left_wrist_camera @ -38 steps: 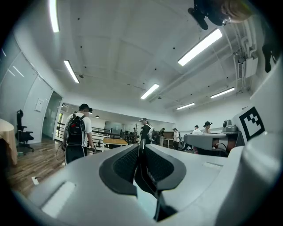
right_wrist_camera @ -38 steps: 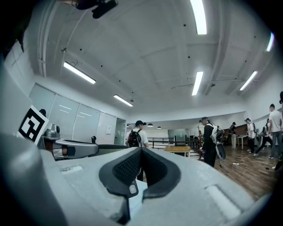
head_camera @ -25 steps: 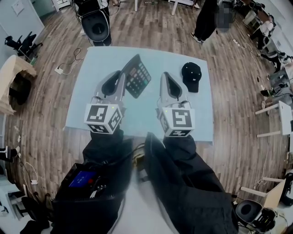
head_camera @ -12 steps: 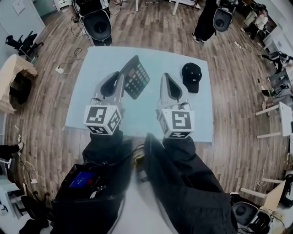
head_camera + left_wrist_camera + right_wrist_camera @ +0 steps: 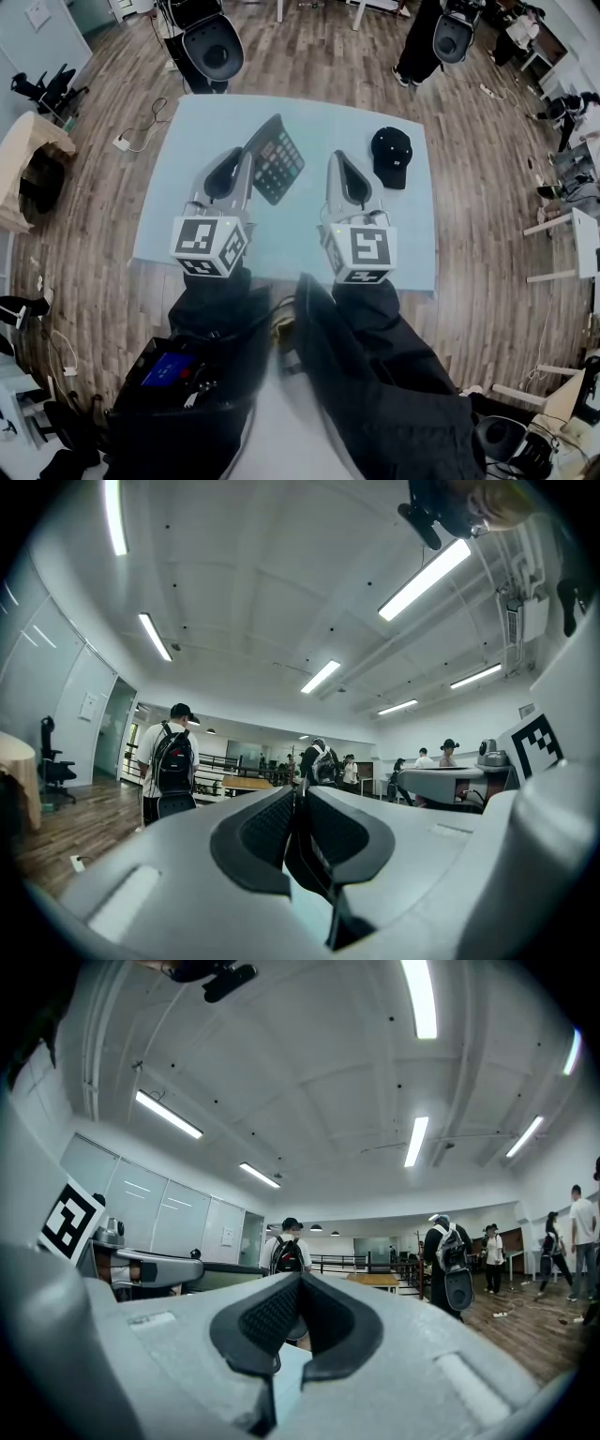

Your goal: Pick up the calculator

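Now the left tool [image 5: 247,157] pinches the calculator [image 5: 279,157] by its edge, apparently to lift it off the counter [image 5: 403,234], while the right tool [image 5: 337,159] waits alongside, closed and empty.

Long ceiling lights [image 5: 427,578] give bright, even light and burn out to plain white in both gripper views. Shadows on the table [image 5: 291,230] are faint. Every view bends strongly at its edges, with dark corners. Close to the lens, the left gripper [image 5: 298,797] and the calculator [image 5: 307,860] in its jaws are blurred.
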A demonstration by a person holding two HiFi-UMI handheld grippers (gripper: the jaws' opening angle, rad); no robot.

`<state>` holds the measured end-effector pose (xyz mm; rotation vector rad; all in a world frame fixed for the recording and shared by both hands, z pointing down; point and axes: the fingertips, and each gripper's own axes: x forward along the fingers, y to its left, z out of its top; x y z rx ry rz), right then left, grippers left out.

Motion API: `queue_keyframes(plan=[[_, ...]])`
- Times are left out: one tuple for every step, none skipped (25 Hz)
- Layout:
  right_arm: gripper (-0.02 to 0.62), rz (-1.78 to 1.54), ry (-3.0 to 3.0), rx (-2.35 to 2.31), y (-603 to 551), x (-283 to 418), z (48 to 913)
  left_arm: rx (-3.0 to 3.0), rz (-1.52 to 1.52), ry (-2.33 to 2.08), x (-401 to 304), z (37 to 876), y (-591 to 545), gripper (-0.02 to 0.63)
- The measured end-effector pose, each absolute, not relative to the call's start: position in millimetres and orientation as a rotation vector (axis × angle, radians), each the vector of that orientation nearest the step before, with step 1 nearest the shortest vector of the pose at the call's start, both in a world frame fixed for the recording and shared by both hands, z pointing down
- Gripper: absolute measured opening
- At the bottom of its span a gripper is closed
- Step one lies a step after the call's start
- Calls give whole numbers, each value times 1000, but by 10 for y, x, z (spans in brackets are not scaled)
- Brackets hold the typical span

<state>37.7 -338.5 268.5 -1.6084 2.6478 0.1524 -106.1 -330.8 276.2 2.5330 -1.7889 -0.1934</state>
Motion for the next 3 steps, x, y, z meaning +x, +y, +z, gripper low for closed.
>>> queue_keyframes(plan=[[-2, 151, 2649, -1608, -3392, 400, 2700, 2533, -192, -1789, -1036, 2775, -3314, 51], [-2, 150, 2650, -1607, -3398, 423, 2716, 2532, -190, -1789, -1010, 2789, -3321, 51], [-2, 148, 2651, -1606, -3404, 446, 2731, 2532, -188, -1789, -983, 2802, -3327, 51]])
